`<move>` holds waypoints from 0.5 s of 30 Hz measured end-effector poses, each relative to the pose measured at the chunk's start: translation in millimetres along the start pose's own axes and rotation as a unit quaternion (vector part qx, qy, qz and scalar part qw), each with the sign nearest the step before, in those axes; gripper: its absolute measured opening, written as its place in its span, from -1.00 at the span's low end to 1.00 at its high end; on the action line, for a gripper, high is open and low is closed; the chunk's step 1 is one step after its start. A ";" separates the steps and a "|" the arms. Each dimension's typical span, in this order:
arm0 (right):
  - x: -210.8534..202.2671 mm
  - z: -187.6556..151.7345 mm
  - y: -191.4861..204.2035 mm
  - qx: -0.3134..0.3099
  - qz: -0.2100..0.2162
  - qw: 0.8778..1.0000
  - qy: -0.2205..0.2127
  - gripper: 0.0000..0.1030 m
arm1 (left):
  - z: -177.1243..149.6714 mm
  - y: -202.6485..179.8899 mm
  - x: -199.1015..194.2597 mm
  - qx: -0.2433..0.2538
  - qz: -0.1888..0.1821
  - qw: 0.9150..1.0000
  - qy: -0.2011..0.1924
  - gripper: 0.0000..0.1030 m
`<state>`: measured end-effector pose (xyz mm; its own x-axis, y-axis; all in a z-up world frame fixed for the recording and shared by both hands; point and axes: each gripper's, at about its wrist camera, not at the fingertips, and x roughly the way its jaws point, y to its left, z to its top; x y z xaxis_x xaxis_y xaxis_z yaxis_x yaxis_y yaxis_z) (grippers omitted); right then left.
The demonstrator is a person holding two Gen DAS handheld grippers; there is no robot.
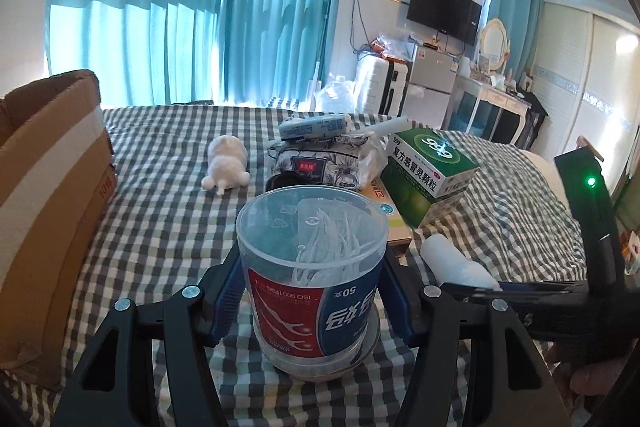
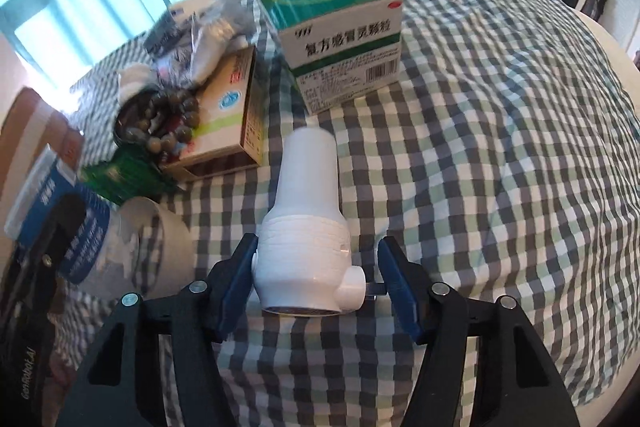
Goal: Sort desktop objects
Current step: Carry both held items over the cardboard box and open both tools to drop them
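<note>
My left gripper (image 1: 312, 291) is shut on a clear floss-pick jar (image 1: 316, 267) with a red and blue label. Both blue pads press its sides, and it rides upside down just above the checked sheet (image 1: 168, 227). The same jar (image 2: 100, 247) shows blurred at the left edge of the right wrist view. A white plastic fitting (image 2: 304, 227) lies on the sheet between the jaws of my right gripper (image 2: 316, 283). The left pad (image 2: 240, 275) touches it; the right pad (image 2: 396, 287) stands a little apart from its side knob. The fitting (image 1: 452, 259) also appears at the right of the left wrist view.
A cardboard box (image 1: 48, 187) stands at the left. Ahead lie a green medicine box (image 2: 332, 27), a flat orange-and-white box (image 2: 228, 111), a bead bracelet (image 2: 160, 123), a floral pouch (image 1: 316, 163) and a white plush toy (image 1: 226, 163). The bed's right side shows only sheet.
</note>
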<state>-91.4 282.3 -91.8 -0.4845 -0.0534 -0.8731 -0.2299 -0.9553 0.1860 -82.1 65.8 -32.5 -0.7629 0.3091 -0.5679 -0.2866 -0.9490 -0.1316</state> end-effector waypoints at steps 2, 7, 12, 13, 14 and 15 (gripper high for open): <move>-7.5 0.6 1.5 0.002 0.011 1.000 -0.009 -0.06 | 1.3 3.2 -6.4 -0.006 0.000 1.000 -0.003 0.22; -21.6 -1.7 -3.4 -0.008 0.007 1.000 -0.008 -0.07 | 0.8 7.0 -15.0 -0.009 0.017 1.000 -0.001 0.22; -27.6 -10.7 1.8 -0.013 0.022 0.999 -0.020 -0.08 | -1.8 7.9 -24.9 0.000 0.043 0.999 -0.002 0.22; -30.8 -12.7 2.6 -0.014 0.029 0.999 -0.027 -0.08 | -2.6 8.8 -28.2 -0.001 0.045 0.999 -0.002 0.22; -35.1 -13.5 2.4 -0.014 0.035 0.999 -0.032 -0.08 | -2.5 9.8 -32.4 -0.003 0.048 0.999 -0.002 0.22; -39.0 -13.8 2.6 -0.014 0.042 0.998 -0.037 -0.08 | -2.2 9.8 -35.3 -0.004 0.050 0.999 -0.002 0.22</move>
<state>-61.4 277.9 -63.5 -0.5628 -0.1123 -0.8189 -0.1634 -0.9561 0.2434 -56.7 45.4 -15.6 -0.7902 0.2133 -0.5746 -0.2042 -0.9756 -0.0813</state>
